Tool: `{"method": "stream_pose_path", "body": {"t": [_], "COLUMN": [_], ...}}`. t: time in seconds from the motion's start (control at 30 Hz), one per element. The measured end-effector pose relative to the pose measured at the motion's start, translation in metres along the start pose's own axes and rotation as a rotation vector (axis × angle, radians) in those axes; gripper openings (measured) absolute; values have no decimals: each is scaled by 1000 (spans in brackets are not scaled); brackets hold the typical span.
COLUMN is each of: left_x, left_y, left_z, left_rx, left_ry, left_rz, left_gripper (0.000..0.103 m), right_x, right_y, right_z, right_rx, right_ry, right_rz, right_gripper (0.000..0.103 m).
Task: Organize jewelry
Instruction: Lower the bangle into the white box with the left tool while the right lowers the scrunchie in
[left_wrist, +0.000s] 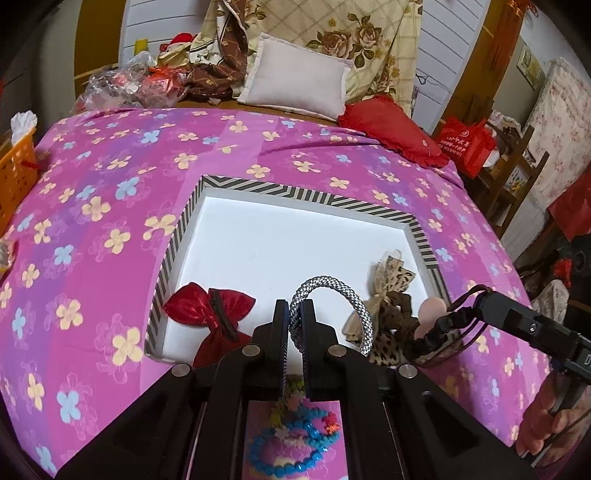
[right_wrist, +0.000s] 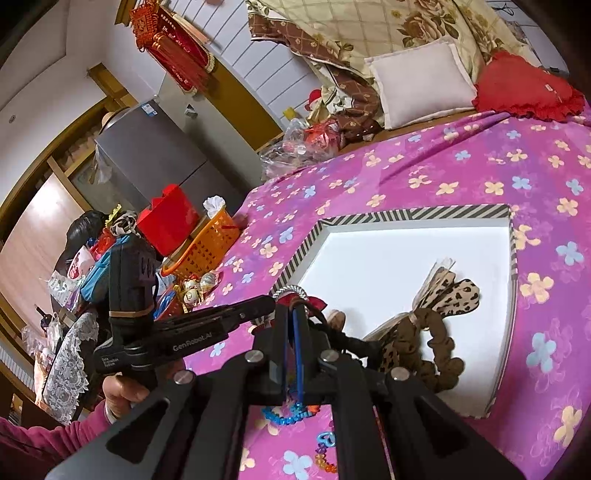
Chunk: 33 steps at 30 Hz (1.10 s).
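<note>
The left gripper (left_wrist: 294, 314) has its fingers clamped on a silver braided bangle (left_wrist: 334, 306), pinching one side so the ring stands upright over the near edge of the striped-rim tray (left_wrist: 295, 194), probably so it can be lowered flat onto the white floor. The tray lies on the bed (left_wrist: 110, 184), on the pink flowered sheet, well back from the pillows at the head end. Inside it near the front rest a red bow (left_wrist: 208, 321) at the left and a leopard-print scrunchie bow (left_wrist: 391, 321) at the right.

The right gripper (right_wrist: 293, 325) has its fingers drawn narrow on thin dark bands (right_wrist: 321, 317); in the left view it reaches in over the tray's near right corner with a dark beaded bracelet (left_wrist: 434, 334) and fine hoops hanging from its tip. Just what it grips is hard to make out, as the fingers and scrunchie overlap.

Blue bead strings (left_wrist: 291, 454) lie on the sheet at the bed's near edge, largely hidden beneath the gripper bodies. A pale pink round piece (left_wrist: 434, 306) beside the scrunchie is partly covered.
</note>
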<state>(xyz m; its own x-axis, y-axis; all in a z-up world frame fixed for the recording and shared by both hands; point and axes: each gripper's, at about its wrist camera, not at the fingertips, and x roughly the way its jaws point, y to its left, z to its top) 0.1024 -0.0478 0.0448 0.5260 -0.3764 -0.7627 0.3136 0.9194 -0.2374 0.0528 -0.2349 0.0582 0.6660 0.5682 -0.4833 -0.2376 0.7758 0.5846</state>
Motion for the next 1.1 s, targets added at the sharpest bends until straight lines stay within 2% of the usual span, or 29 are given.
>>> {"method": "stream_pose_path", "body": {"t": [0.27,0.57,0.97,1.1], "left_x": [22,49,73,78], "left_y": [4,9,16,20], "left_z": [5,3,0,-1], "left_rx": [-8,-8,-6,-30], "left_ry": [29,71,100,104], "left_rz": [17,45,91,95], "left_gripper": [0,0,0,0], "right_x": [15,50,74,85], "right_y": [-10,-33,-60,-66], "right_z": [6,6,5,4], "right_rx": [11,41,86,92], "right_ry": [13,67,82,99], "right_rz": [-8,-55,-111,-141], "right_gripper": [3,3,3,7]}}
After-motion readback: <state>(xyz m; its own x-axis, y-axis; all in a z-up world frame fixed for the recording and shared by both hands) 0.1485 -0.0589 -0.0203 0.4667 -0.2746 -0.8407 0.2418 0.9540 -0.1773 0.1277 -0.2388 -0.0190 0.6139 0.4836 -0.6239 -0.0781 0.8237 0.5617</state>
